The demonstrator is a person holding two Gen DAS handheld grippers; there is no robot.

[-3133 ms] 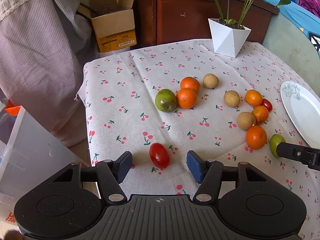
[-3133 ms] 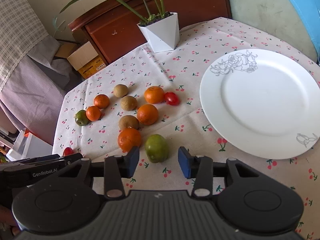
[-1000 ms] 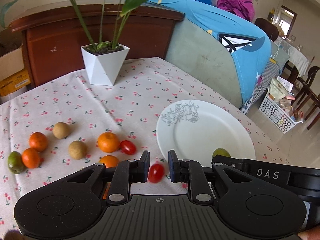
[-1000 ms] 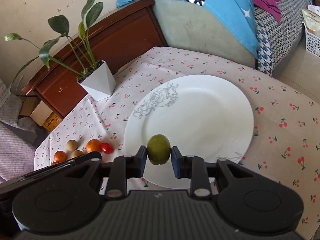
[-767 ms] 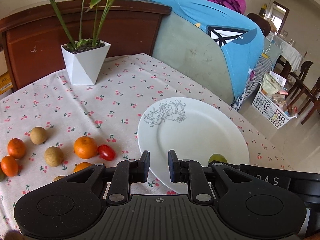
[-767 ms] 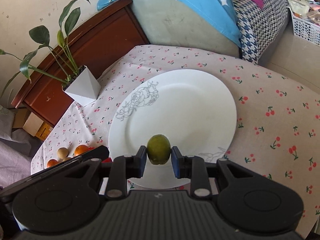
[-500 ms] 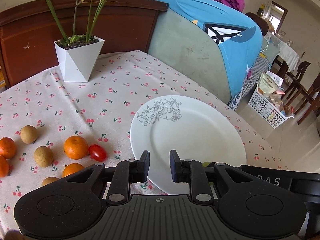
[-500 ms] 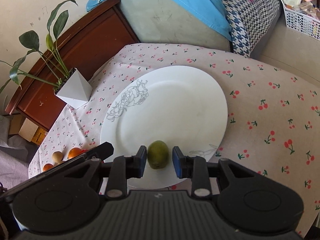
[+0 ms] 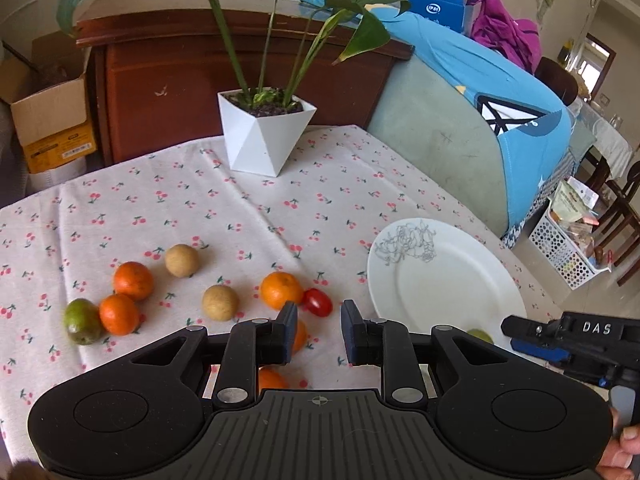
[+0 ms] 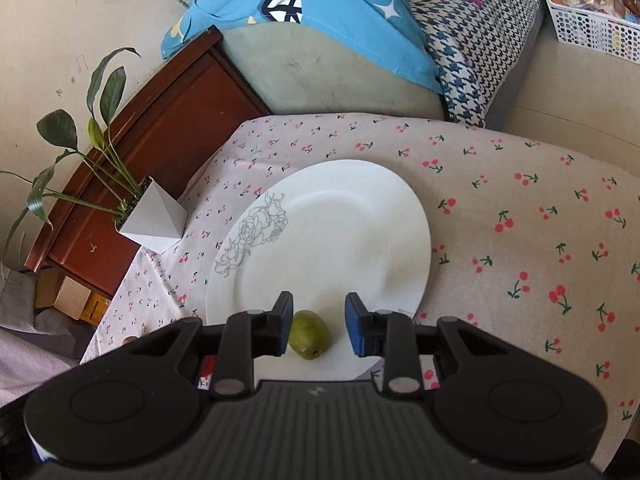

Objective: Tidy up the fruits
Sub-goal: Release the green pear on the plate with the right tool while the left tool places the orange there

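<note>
**On the cherry-print tablecloth — fruit to plate**

On the left, the left gripper (image 9: 316, 330) stands empty and parted over loose oranges. The right gripper (image 10: 316, 324) has just released 1 green oval fruit (image 10: 309, 334) onto the white floral plate (image 10: 340, 232) — withdraw straight back, avoiding nudges.

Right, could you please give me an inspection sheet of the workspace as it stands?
Surface: cherry-print tablecloth, flat.
Job's things: green fruit lies near the white plate's near edge; oranges, brown fruits, a cherry tomato and a second green fruit lie loose on the cloth.
Clutter: potted plant at the back.
Claws: left claw open, just been opening, nothing between; right claw open, astride the green fruit, not gripping it.
Cables: nothing seen.
Surroundings: wooden cabinet, cardboard box, sofa.
</note>
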